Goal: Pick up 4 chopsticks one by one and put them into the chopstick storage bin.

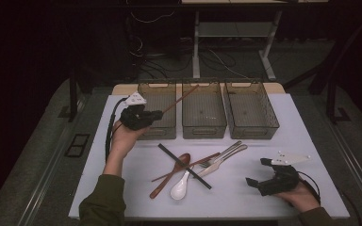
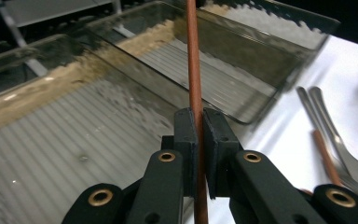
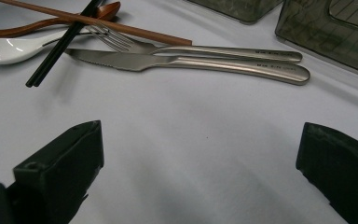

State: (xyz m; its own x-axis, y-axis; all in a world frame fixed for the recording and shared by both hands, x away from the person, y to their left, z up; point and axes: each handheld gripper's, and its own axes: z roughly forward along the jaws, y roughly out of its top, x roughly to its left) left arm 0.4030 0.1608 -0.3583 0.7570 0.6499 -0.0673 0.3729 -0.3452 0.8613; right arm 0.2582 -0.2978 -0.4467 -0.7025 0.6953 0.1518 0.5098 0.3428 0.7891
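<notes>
Pads of the left gripper [image 2: 199, 140] pinch one slim, round brown wooden chopstick [image 2: 195, 70], which runs up past them over three ribbed translucent plastic bins [image 1: 156, 104]. Right gripper [image 3: 200, 158] rests on white cloth, jaws spread wide and empty, beyond them a steel knife [image 3: 186, 63] and fork [image 3: 205, 49].

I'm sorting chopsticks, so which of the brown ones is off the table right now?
The brown chopstick clamped in the left gripper, slanting above the left bin. The other brown chopstick lies in the cutlery pile.

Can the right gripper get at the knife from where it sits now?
Probably yes. The right gripper rests with jaws wide open, and bare white table lies between it and the knife, whose handle end points its way beside the fork.
</notes>
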